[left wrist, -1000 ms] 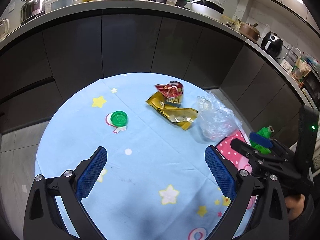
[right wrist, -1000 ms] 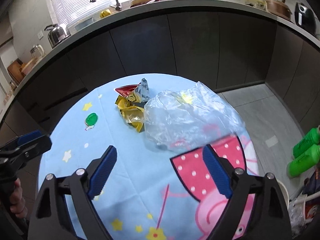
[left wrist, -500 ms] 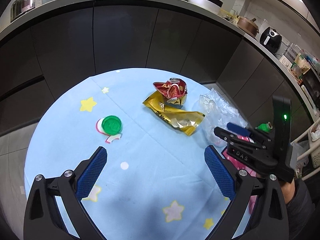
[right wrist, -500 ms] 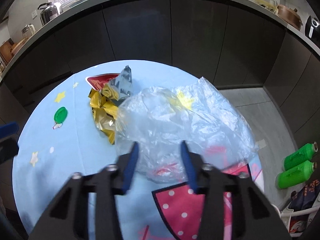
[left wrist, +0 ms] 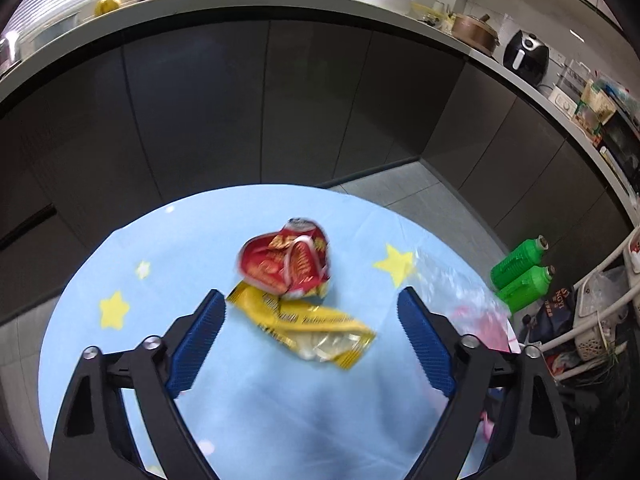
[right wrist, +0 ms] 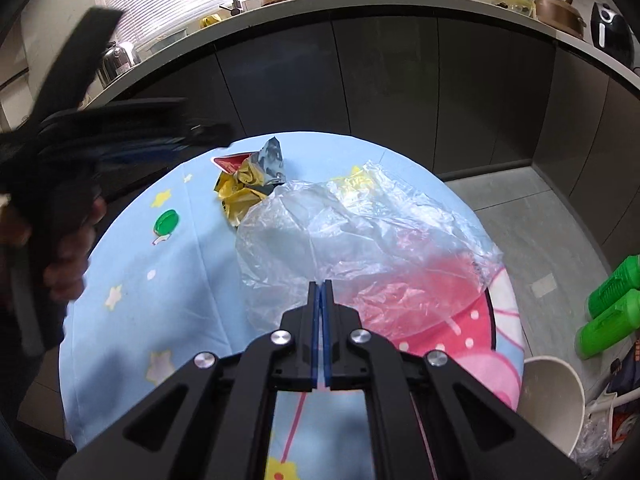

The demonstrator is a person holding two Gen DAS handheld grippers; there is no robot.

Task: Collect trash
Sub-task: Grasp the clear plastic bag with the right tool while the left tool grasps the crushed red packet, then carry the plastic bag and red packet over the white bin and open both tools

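**Right hand-held gripper pinches the plastic bag, left one closes over the wrappers**

The right hand-held gripper is fully closed. Its two blue pads meet on the near edge of the crumpled clear plastic bag, so it has hold of a thin fold of the bag. The bag lies on the round tabletop with a light blue cloth printed with yellow stars. From the right wrist view the bag spreads from the centre toward 2 o'clock, and it partly covers the pink cartoon print on the cloth.

The left hand-held gripper is still wide apart, but its jaws are closing. Between the blue pads, and a little beyond them, lies the flat yellow foil wrapper. The pads do not touch it. The crumpled red snack wrapper rests against the far end of the yellow one, toward 12 o'clock. Both wrappers are a little blurred in this view.

In the right wrist view the same two wrappers are at 11 o'clock from the bag, touching its far edge. A small green round bottle cap lies alone on the cloth at 9 o'clock from the bag, well apart from it. The left hand-held gripper is seen there as a dark blurred shape at 10 o'clock, and a person's hand holds it.

Two green plastic bottles stand on the floor at 3 o'clock, beside the tabletop. A cream round bin is at 4 o'clock below the edge.
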